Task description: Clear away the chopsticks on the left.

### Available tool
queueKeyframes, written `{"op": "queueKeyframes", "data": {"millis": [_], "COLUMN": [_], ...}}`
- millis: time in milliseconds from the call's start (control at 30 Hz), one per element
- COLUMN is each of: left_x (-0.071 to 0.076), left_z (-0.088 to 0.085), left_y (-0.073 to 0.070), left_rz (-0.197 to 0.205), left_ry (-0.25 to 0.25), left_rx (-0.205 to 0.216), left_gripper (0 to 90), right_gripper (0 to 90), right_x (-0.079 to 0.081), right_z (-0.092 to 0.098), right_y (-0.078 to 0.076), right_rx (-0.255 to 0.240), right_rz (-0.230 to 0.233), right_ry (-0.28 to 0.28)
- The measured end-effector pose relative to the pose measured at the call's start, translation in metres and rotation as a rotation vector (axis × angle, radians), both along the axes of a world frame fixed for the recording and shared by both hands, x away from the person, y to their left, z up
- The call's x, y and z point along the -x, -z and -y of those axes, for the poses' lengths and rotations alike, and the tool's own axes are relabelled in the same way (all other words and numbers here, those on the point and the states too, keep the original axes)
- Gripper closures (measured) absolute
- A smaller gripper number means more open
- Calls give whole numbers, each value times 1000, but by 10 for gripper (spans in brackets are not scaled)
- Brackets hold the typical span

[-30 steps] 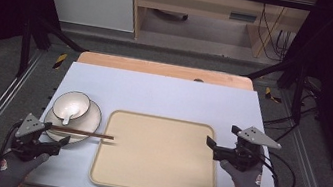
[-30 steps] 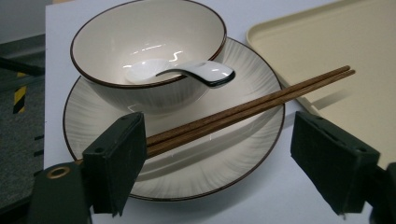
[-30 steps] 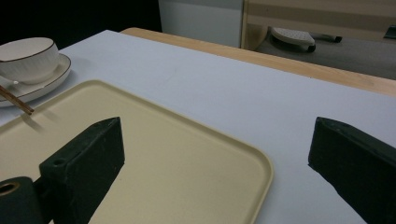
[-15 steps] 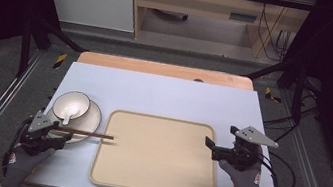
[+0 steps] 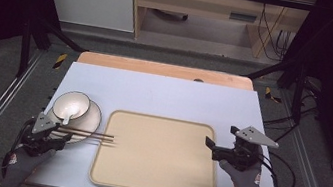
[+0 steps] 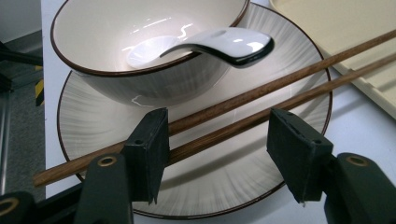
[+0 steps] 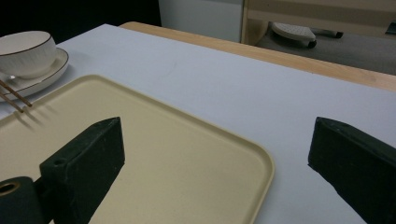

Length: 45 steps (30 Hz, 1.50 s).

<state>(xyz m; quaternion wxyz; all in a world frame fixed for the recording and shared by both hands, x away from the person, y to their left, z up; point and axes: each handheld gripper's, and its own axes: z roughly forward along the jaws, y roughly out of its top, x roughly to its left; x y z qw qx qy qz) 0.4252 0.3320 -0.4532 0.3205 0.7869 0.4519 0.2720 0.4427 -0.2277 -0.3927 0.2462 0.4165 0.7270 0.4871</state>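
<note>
A pair of brown chopsticks (image 5: 89,135) lies across the rim of a white plate (image 5: 90,123), with the tips over the beige tray (image 5: 154,172). A white bowl (image 5: 71,104) with a white spoon (image 6: 224,42) in it stands on the plate (image 6: 93,126). My left gripper (image 5: 64,138) straddles the near ends of the chopsticks (image 6: 243,105). Its jaws have just been closing. Both sticks lie between them, against the left pad, and the right pad stands clear. My right gripper (image 5: 211,150) hovers open and empty at the tray's right edge (image 7: 252,154).
The pale blue tabletop (image 5: 168,99) has a wooden strip (image 5: 165,70) along its far edge. Metal rails and dark frame legs flank the table. Cables trail on the floor at the right.
My left gripper has edged toward the plate, over the chopsticks' near ends, and its jaws have narrowed around them. The right gripper has not moved.
</note>
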Motion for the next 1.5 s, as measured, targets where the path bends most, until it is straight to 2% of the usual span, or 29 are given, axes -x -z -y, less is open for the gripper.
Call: {"op": "queueKeyframes", "data": {"millis": [267,433,933,1033,1100,1200,1433,1500], "left_x": [0,1,1,1,0,-1,-2,-2], "left_z": [4,7,12,13,12,10,8,8], "left_y": [-1,-3,-4,-4,-3,-2,-1,-2], "left_rz": [-30,-55,-42,-41,-44,-48,-76,-79], "left_ry": [25,30,33,36,31,28,29,32], "left_rx": [-8,-13,1,-2,8,20,28,29], "left_gripper": [413,477,678,684,615,589,597,630], "right_gripper": [38,39,39,39,39,39,40,40], "right_x": [0,0,-1,-1,-1,-1,-2,-2], "right_z": [0,0,1,0,0,0,-1,-1], "right_y": [0,0,-1,0,1,1,1,1], "right_rx": [0,1,-4,2,5,4,10,10], "right_rz": [-3,0,-2,-7,-7,-10,-10,-11], "right_ry": [-2,2,7,6,5,4,1,1]}}
